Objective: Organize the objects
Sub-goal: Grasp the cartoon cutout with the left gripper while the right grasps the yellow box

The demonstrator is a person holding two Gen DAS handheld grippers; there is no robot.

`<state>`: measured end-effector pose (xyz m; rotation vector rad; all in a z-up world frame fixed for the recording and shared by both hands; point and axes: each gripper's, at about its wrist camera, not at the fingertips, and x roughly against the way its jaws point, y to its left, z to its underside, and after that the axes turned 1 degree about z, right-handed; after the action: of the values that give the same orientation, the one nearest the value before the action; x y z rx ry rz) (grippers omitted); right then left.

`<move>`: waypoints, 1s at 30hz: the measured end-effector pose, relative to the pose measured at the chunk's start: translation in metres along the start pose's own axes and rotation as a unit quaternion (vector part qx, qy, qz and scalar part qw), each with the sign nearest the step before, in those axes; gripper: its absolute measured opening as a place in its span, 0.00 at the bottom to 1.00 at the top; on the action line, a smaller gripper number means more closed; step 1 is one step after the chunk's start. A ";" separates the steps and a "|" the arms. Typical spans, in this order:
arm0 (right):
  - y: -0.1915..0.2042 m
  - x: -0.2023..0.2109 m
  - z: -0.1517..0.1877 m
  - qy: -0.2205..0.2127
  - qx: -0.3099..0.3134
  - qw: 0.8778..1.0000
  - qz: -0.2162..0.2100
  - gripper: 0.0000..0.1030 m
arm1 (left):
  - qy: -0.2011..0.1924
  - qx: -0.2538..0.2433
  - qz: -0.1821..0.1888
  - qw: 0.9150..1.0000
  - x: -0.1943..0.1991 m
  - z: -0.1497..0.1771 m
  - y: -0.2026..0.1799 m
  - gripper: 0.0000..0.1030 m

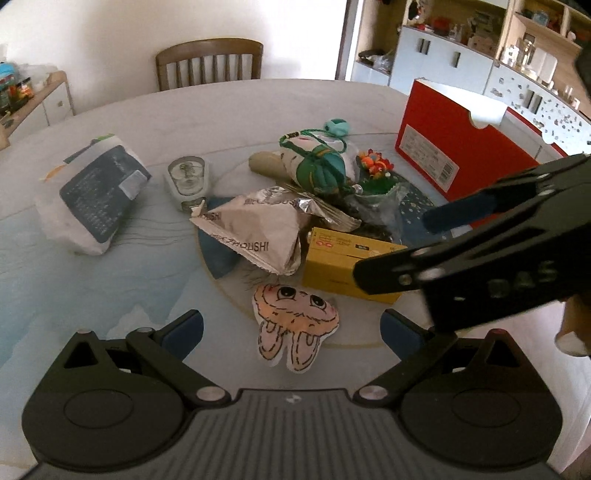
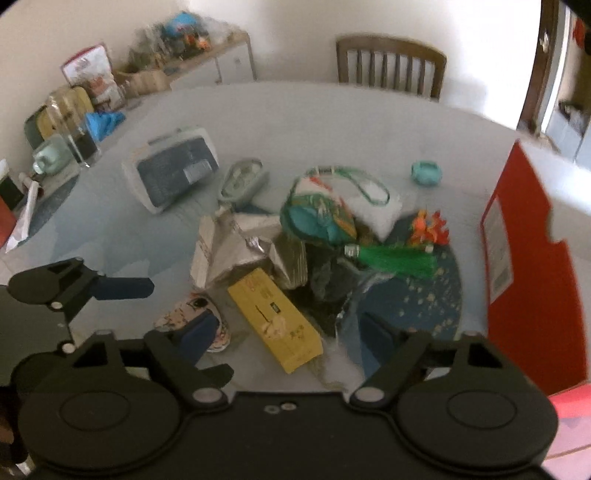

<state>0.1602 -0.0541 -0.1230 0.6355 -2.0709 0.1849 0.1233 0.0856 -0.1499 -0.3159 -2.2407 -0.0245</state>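
While both tools hover: nothing is sorted yet.
Left gripper (image 1: 291, 328): jaws apart, empty, above the flat paper rabbit-face cutout (image 1: 295, 325).
Right gripper (image 2: 291, 332): jaws apart, empty, over the yellow cardboard carton (image 2: 275, 317).
Pile: mid-table (image 1: 110, 122), beside the red cardboard shoebox (image 1: 454, 147).
Left: everything.
Unclear: shoebox interior hidden.

Round table (image 1: 229, 110), pale marbled top. Wooden slat-back chair (image 1: 209, 64) at far side, against plain white wall (image 1: 110, 33). Low cabinet (image 2: 221, 59) along wall, top cluttered. White-fronted shelving unit (image 1: 461, 44) to the right in left wrist view. Daylight, soft.
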 end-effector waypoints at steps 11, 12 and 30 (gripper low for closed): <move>-0.002 -0.026 -0.002 0.041 -0.027 0.999 -0.014 0.56 | 0.007 0.000 0.024 1.000 -0.009 -0.003 0.007 0.83; -0.002 -0.027 -0.002 0.042 -0.027 0.999 -0.013 0.56 | 0.007 0.001 0.025 1.000 -0.009 -0.004 0.007 0.81; 0.000 -0.011 0.006 0.034 -0.019 0.999 -0.022 0.31 | 0.009 0.027 0.027 0.999 0.006 0.000 0.013 0.44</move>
<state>0.1602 -0.0524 -0.1353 0.6428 -1.9895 0.1407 0.1230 0.0999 -0.1470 -0.3451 -2.2096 0.0614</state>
